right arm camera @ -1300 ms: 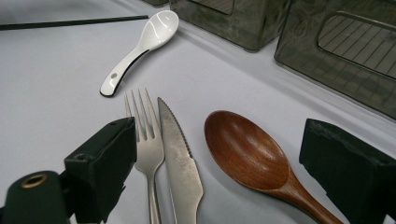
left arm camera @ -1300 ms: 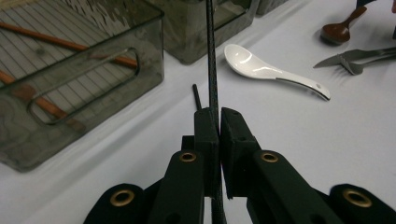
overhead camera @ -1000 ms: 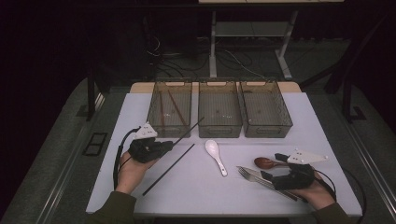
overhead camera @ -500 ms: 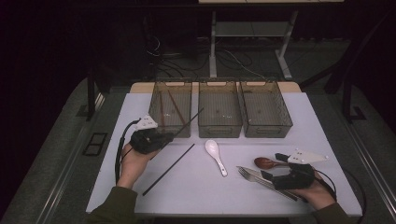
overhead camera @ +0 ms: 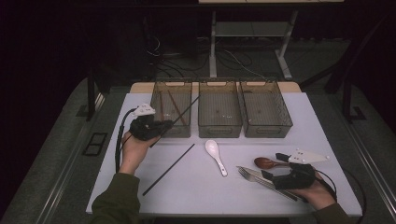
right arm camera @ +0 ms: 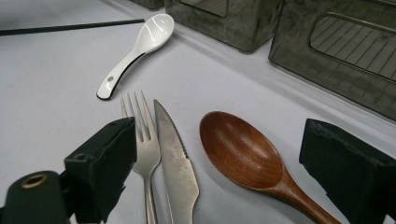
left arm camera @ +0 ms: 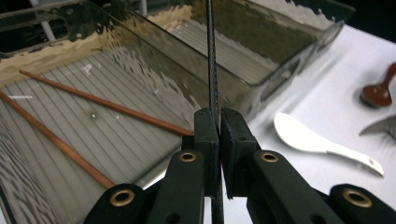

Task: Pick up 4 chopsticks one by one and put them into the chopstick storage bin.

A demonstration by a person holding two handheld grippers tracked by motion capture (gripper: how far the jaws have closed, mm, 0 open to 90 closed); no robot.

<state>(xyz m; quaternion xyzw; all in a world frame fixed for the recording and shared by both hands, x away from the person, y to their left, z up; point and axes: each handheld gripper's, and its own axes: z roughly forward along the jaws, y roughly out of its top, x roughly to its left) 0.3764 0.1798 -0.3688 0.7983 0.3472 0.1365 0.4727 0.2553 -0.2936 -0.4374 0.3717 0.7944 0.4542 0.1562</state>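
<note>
Three bins (overhead camera: 219,109); two brown chopsticks (left arm camera: 100,105) inside the leftmost. Left claw (left arm camera: 219,126) pinches one black chopstick (left arm camera: 211,56), its lower end cut off. Right claw (right arm camera: 224,154) gapes.

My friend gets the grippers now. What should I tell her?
Left gripper: shut on a black chopstick, held above the left bin.
Right gripper: open, low over the fork, knife and wooden spoon.
Done: two brown chopsticks lie in the left bin.
On the table: another black chopstick and a white spoon.
Middle bin and right bin look empty.
Left, probably: drop the held chopstick in, then sort the rest.
</note>
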